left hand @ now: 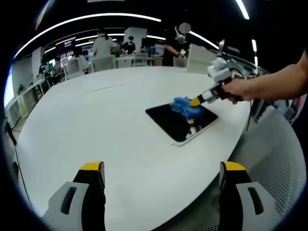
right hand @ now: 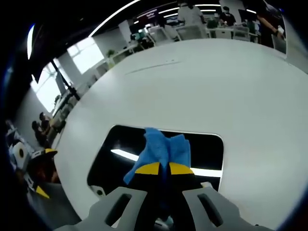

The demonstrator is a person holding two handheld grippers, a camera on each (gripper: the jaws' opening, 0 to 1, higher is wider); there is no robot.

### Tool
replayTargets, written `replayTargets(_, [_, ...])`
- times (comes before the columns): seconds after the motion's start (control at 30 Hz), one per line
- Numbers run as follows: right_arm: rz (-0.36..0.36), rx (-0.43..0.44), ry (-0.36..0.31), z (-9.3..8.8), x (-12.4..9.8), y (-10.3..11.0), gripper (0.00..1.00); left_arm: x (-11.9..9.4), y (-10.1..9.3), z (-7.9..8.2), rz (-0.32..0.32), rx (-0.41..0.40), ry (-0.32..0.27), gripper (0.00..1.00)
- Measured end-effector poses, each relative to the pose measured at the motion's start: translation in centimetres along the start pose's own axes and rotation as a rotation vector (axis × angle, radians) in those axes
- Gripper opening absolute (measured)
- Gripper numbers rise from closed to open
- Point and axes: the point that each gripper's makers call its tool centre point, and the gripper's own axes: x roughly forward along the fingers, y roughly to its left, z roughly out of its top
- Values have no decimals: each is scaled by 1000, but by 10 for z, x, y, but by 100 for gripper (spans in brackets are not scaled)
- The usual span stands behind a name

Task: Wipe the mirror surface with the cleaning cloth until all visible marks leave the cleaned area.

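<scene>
Worktop (left hand: 96, 125): large, white, rounded; carries the mirror well toward its 3 o'clock edge in the left gripper view.

Mirror (left hand: 173, 122): dark rectangular panel with rounded corners and a pale rim, lying flat; reflects ceiling light strips in the right gripper view (right hand: 207, 149).

Cleaning cloth (right hand: 161, 149): blue, crumpled, resting on the mirror surface near its middle; in the left gripper view it sits at the mirror's 1 o'clock part (left hand: 185, 107).

Right claw (right hand: 160, 168): yellow-tipped jaws drawn close together, pinching the cloth against the mirror. In the left gripper view it enters from 3 o'clock (left hand: 196, 101), held by a person's hand (left hand: 236, 89).

Left claw (left hand: 161, 168): jaws spread wide apart, holding nothing, hanging over bare worktop at 6 o'clock of the mirror, well apart from it.

Background: office desks, chairs and several people beyond the worktop at 12 o'clock.
</scene>
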Motion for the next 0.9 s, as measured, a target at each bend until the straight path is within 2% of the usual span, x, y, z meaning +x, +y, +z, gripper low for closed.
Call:
replayTargets(0.33, [-5,-4,-5,-1,-5,-11,0,0,2,-2,13,1,13,99])
replayTargets(0.9, [-32,19,-3,-4,-16,-29,0,0,-1,1,-4,-9,-1,99])
